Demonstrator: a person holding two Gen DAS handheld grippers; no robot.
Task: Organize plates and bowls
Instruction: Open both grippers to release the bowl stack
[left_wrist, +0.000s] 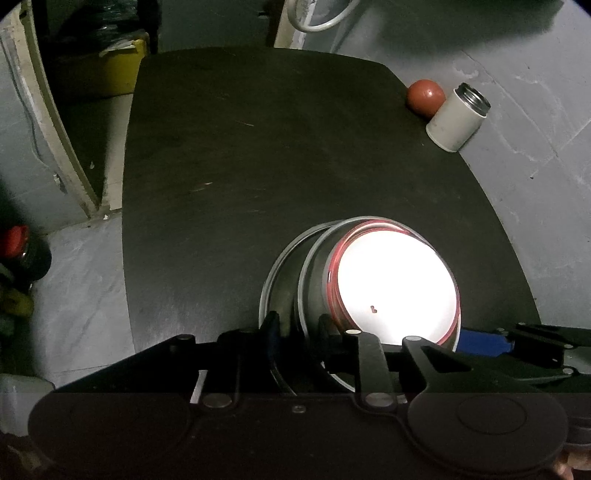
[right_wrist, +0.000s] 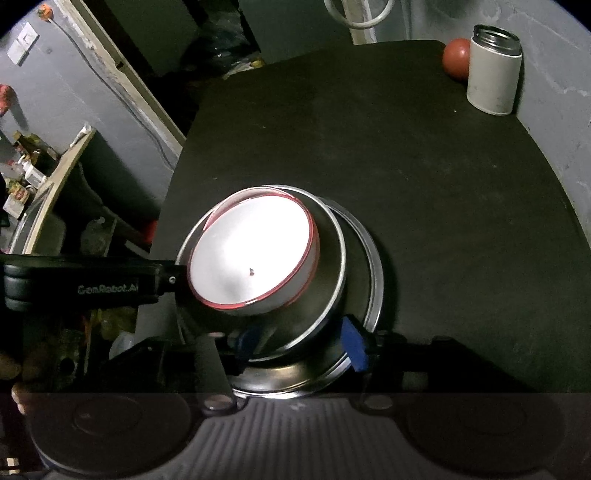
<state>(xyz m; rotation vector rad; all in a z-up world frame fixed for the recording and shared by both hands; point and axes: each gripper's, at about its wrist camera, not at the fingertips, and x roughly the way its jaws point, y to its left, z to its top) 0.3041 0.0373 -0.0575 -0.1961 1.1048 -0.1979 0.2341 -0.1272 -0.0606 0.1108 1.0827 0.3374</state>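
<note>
At the near edge of the dark table (right_wrist: 424, 155) stands a nested stack: a white bowl (right_wrist: 251, 254) with a red rim sits inside a steel bowl (right_wrist: 328, 280), which sits tilted in a wider steel plate (right_wrist: 373, 280). I judge the task close to done, since every dish I can see is already gathered into this one pile; what remains, as I read it, is to seat the stack level and let go. My right gripper (right_wrist: 299, 345) has its blue-padded jaws apart, straddling the steel bowl's near rim without clamping it. My left gripper (left_wrist: 299, 328) has its jaws either side of the steel rims; whether they pinch I cannot tell. The white bowl is overexposed, with one small dark speck inside. A red ball (left_wrist: 425, 96) and a white can (left_wrist: 458, 116) stand at the far corner, well apart.
</note>
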